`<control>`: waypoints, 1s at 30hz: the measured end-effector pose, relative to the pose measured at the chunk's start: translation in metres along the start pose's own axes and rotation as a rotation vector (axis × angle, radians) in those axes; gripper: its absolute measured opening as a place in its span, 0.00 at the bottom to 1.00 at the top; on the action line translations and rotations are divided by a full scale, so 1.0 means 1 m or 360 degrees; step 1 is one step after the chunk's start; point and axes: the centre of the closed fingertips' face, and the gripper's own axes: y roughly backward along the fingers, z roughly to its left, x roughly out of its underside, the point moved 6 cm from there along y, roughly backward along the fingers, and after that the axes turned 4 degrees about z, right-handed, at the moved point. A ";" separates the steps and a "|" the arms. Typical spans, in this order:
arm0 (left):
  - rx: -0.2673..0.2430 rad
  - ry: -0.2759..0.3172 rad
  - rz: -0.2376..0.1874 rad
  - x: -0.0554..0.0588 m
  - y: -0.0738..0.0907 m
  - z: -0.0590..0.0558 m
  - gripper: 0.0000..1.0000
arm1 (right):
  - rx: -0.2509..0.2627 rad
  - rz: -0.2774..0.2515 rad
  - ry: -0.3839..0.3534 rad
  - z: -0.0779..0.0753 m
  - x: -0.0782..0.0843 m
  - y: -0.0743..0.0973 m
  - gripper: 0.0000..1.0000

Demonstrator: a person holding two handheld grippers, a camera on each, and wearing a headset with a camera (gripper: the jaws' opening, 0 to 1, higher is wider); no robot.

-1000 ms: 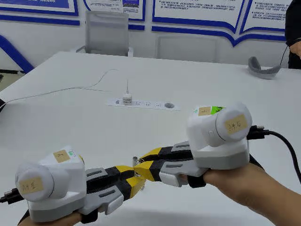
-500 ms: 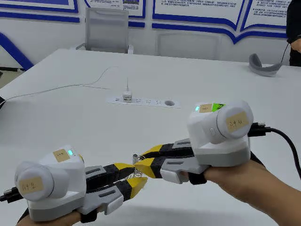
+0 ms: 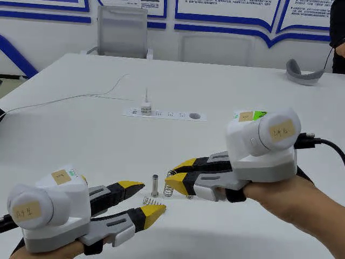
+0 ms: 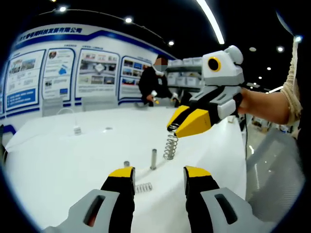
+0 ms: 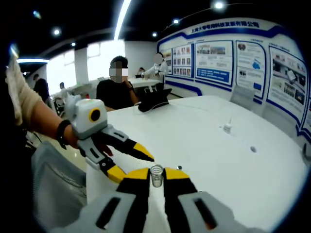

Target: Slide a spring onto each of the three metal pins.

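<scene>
Left tongs [image 3: 151, 197] withdrew | right tongs [image 3: 172, 177] pinch spring [image 3: 168, 189] beside pin [image 3: 154, 185] | loose spring [image 3: 149, 201] nearby

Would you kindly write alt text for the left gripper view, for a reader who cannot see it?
The right tongs hold a spring dangling near an upright pin on the white table; the open left tongs frame another spring lying flat.

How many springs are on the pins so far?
None yet, it seems: the upright pin looks bare. The right gripper pinches one spring in its fingers, just beside that pin. Another spring lies on the table by the open left gripper. All three pins seem left to do.
</scene>
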 end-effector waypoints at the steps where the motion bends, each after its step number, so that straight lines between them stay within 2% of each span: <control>1: -0.0005 -0.0002 0.0002 0.000 0.001 0.001 0.43 | 0.0007 0.0000 -0.0003 -0.001 0.000 0.001 0.12; 13: -0.0041 -0.0062 0.0051 0.008 0.005 0.005 0.50 | 0.0096 0.0002 -0.0040 -0.022 0.001 0.009 0.12; 23: -0.0060 -0.0059 0.0074 0.013 0.007 0.008 0.55 | 0.0190 0.0014 -0.0087 -0.047 0.003 0.012 0.12; 30: -0.0063 -0.0050 0.0085 0.016 0.008 0.008 0.56 | 0.0237 0.0051 -0.0090 -0.056 0.010 0.009 0.12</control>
